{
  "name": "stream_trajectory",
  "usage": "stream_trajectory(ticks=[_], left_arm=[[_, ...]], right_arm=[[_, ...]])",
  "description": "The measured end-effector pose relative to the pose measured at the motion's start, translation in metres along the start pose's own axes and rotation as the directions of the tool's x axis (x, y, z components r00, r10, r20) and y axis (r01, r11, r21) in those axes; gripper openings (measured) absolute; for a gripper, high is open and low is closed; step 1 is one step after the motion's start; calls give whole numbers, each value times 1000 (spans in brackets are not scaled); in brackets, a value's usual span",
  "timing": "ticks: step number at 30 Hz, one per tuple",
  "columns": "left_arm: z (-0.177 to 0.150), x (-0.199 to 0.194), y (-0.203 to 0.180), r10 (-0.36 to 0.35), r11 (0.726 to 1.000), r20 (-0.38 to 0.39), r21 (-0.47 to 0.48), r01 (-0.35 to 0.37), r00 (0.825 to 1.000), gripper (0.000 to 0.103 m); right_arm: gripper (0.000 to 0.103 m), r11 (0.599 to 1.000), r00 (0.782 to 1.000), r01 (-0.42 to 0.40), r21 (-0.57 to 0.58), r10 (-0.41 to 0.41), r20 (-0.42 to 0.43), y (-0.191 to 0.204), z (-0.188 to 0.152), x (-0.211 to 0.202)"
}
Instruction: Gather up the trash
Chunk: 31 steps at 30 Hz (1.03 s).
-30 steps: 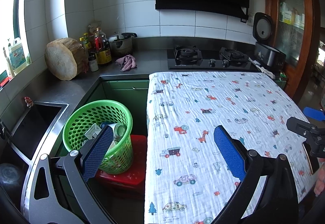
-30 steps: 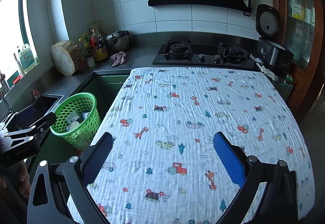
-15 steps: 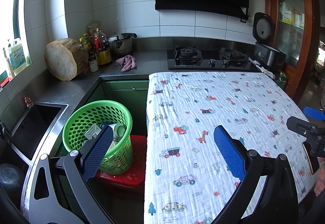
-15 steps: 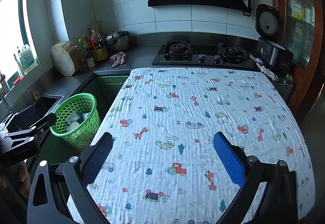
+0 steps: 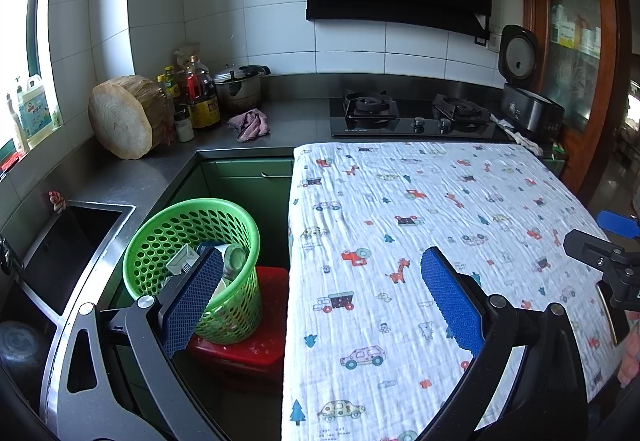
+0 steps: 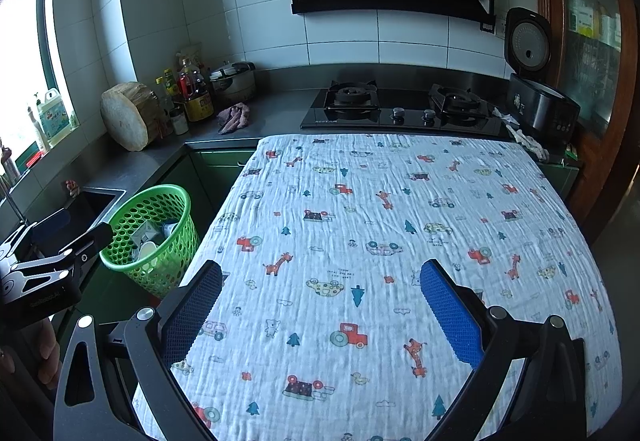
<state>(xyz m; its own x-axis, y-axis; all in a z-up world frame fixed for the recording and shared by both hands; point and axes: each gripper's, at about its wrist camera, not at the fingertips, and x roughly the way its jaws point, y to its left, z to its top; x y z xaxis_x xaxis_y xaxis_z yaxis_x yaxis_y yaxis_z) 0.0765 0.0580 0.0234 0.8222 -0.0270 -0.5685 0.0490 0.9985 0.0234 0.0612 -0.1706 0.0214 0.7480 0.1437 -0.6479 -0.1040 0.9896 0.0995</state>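
Observation:
A green mesh trash basket (image 5: 160,237) stands on a red box (image 5: 244,345) left of the table; it also shows in the right wrist view (image 6: 168,201). It holds a white carton (image 5: 182,261) and a cup (image 5: 234,257). My left gripper (image 5: 320,281) is open and empty, above the table's left edge beside the basket. My right gripper (image 6: 320,297) is open and empty, above the middle of the table. The table's cartoon-print cloth (image 6: 400,225) bears no trash that I can see.
A steel sink (image 5: 68,241) lies at the left. The counter holds a wooden block (image 5: 120,117), bottles (image 5: 196,93), a pot (image 5: 238,87), a rag (image 5: 248,125), a gas stove (image 5: 412,115) and a rice cooker (image 5: 524,89). A wooden cabinet (image 5: 576,41) stands right.

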Motion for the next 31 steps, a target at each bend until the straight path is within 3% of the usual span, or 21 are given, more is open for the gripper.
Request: stream_trajectory(ticks=[31], left_arm=[[-3, 5, -8, -12, 1000, 0, 12, 12, 1000, 98]], right_arm=[[96, 1000, 1000, -7, -1, 7, -7, -7, -6, 9]])
